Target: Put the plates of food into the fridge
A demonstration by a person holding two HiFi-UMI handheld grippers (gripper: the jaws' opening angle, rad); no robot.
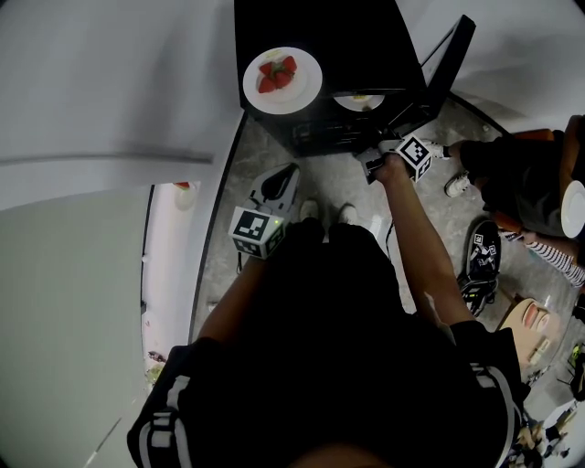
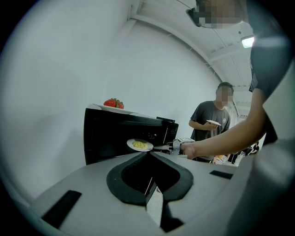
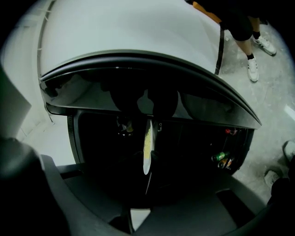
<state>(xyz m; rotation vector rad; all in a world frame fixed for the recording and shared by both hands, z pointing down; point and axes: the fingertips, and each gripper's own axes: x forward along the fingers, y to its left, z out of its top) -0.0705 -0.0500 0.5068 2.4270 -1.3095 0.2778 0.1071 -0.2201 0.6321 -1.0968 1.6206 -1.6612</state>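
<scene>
Right gripper (image 2: 156, 147) was clamped on the rim of the plate of yellow food (image 2: 129, 144), jaws nearly together with just the thin rim between them. It pointed roughly level at the open front of the black fridge (image 1: 320, 27). Its own view showed the plate edge-on against the dark interior, with no shelf visible under it, so it read as not yet set down. The fridge door (image 1: 448, 64) was swung open to the right, with cans (image 3: 221, 158) in its rack.

Left gripper (image 1: 292, 172) had its jaws together on nothing and was held back near the person's body, well apart from the fridge.

The plate of strawberries (image 1: 311, 99) sat on the fridge's top, near its front left corner, with neither gripper touching it.

Progress, as a judgement:
- No plate could be seen resting inside the fridge; the interior was too dark to rule one out.
- The yellow-food plate was mid-insertion and needed a shelf and a release.
- The strawberry plate remained to be lifted off the top and put inside.
- The door remained to be closed.

A bystander (image 2: 212, 115) past the open door held another plate; whether that one belonged to the job couldn't be told.
</scene>
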